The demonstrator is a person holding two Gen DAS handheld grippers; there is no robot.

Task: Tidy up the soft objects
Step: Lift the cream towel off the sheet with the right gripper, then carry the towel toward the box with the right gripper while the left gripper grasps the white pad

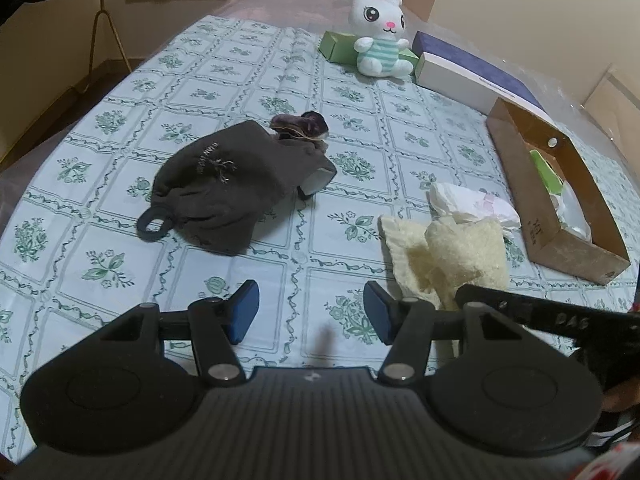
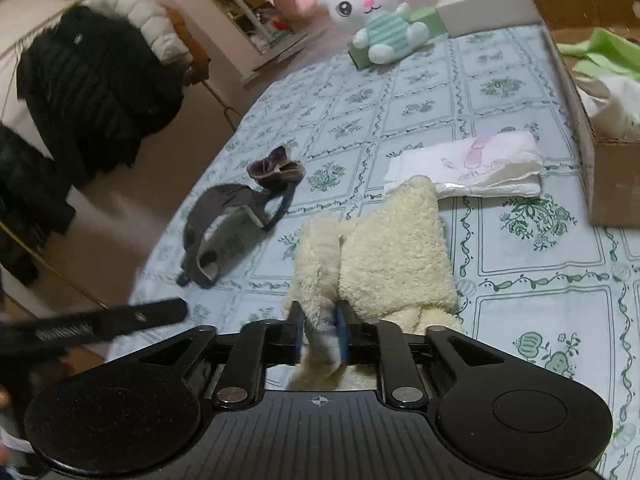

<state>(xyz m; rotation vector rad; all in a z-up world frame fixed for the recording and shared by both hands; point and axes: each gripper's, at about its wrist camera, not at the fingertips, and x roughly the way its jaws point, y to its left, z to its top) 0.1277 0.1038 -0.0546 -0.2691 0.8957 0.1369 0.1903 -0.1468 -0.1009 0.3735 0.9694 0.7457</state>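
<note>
At the bottom centre of the right wrist view, the right gripper (image 2: 321,334) is clenched on a fold of the cream fluffy cloth (image 2: 394,258), whose bulk lies just beyond the fingers on the floral tablecloth (image 2: 540,280). In the left wrist view the left gripper (image 1: 311,310) hovers low in the frame with its blue pads (image 1: 245,308) spread wide and nothing between them; the same cream fluffy cloth (image 1: 452,252) sits to the right of it.

Just past the cloth, touching its far edge, lies a white folded cloth with pink marks (image 2: 476,164). At the right edge stands an open cardboard box (image 1: 560,216) with green and white fabric inside. Mid-frame left, a dark grey knitted item (image 1: 224,184) lies crumpled, with a small purple bundle (image 1: 300,124) at its far end, possibly a sock; the view is too soft to say.

Farthest off, at the upper centre, a white plush bunny (image 1: 380,32) sits upright against a green box (image 1: 340,46), beside a white and navy box (image 1: 472,72).
</note>
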